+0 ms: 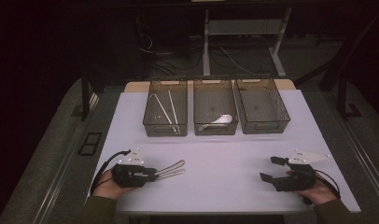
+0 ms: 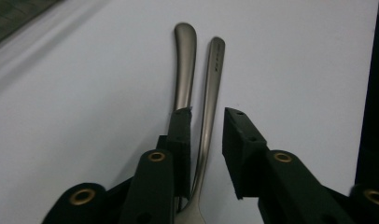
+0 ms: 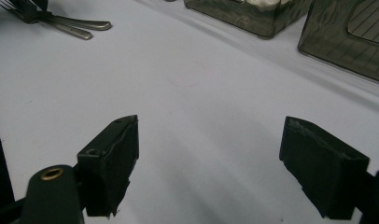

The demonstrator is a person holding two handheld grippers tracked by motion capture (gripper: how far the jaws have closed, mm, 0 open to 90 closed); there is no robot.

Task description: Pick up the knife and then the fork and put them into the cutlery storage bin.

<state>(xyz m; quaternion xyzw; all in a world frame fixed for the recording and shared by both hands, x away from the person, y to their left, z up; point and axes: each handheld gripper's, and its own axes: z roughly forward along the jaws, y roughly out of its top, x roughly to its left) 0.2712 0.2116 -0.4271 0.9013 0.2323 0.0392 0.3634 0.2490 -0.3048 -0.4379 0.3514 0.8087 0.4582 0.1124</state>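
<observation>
Presently, two metal utensils lie side by side on the white table [image 1: 234, 163] at its near left, handles pointing right. The left gripper [image 2: 207, 122] has its jaws narrowly parted around the right-hand handle [image 2: 211, 102]; the left-hand handle [image 2: 183, 74] lies partly under or against one jaw, though contact cannot be confirmed in this dim view. The right gripper [image 3: 211, 154] rests at the near right, jaws wide apart and empty over bare table. Three smoked plastic bins stand in a row at the far side: the left bin [image 1: 165, 112] holds pale sticks, the middle bin [image 1: 215, 112] a white spoon-like item, the right bin [image 1: 263, 109] appears empty. Risks noted: closing now may pinch both utensils or drag the neighbour along; smooth, thin metal could swivel or slip in the pads; a hold near one end would let the far end droop and strike a bin wall.
</observation>
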